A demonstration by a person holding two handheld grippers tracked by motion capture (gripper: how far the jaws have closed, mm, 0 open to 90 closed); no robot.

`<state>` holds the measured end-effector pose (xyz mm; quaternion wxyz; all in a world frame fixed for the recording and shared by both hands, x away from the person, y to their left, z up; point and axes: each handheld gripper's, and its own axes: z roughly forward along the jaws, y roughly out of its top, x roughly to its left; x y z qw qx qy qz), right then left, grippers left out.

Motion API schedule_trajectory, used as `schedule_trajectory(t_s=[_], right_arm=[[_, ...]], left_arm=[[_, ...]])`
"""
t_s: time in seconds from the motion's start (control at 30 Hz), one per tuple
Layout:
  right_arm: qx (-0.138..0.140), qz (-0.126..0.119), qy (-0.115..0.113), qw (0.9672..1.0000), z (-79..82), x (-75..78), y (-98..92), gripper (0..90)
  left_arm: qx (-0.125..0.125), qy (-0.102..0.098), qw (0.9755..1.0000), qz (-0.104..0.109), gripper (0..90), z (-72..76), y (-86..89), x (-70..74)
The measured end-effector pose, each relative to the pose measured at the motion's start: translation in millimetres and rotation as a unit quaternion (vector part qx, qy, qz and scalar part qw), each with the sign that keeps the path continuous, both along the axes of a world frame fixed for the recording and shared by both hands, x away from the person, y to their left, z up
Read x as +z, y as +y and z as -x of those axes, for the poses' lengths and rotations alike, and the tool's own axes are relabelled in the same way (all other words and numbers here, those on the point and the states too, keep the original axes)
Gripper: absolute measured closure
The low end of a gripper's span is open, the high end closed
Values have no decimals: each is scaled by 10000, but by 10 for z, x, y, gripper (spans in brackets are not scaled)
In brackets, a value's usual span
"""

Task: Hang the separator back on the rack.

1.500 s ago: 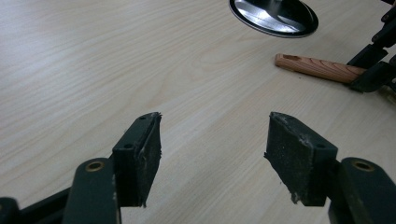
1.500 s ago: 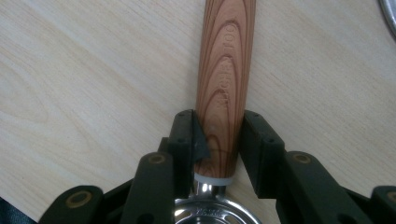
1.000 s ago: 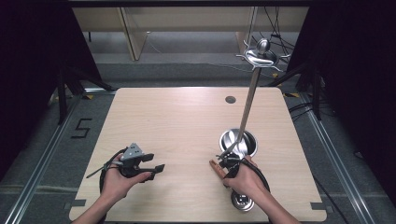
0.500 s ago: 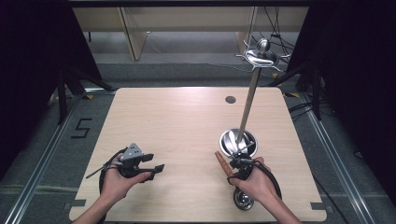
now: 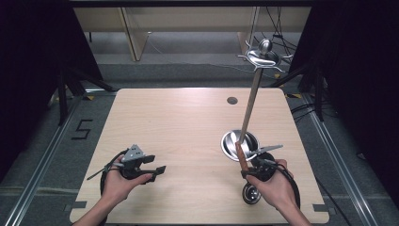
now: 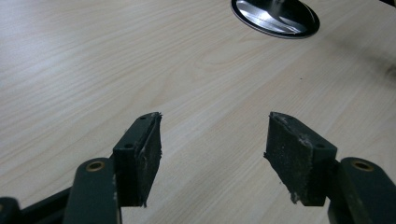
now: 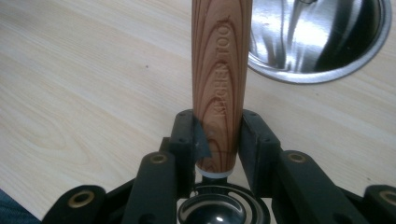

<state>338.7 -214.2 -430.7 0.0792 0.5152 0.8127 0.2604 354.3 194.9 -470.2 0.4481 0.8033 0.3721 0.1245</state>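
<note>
At the 7 o'clock part of the table (image 5: pixel 188 122), the left gripper (image 5: pixel 157 170) rests in the person's hand, jaws wide and empty, aimed across bare wood toward the bowl (image 6: pixel 275 16).

At 5 o'clock, the right gripper (image 5: pixel 249 172) is clamped on the wooden handle (image 7: pixel 220 84) of the kitchen tool, pads (image 7: pixel 187 135) pressing near the butt end. The shaft slants up toward 12 o'clock, carrying the metal head (image 5: pixel 262 55) high above the table's far edge. The steel bowl (image 5: pixel 226 143) sits just beyond the handle, and a small round metal piece (image 5: pixel 251 194) lies just behind the gripper.

Procedure, as judged:
1. The grip sits low, so the tool is top-heavy. Grip firmly.
2. Move slowly; avoid rolling the wrist.
3. Steer the handle clear of the bowl rim.
4. Leave the left gripper parked.
</note>
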Motion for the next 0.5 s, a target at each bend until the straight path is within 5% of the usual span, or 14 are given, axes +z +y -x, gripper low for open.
schedule_trajectory(t_s=[0.3,0.5], right_arm=[[-181,-429,-233,9986,1,92,-185,694],[-257,-315,-489,9980,-21,146,-296,694]], left_arm=[[24,26,10000,26,352,-5,-4,-5],[58,4,10000,31,352,-5,-7,-8]])
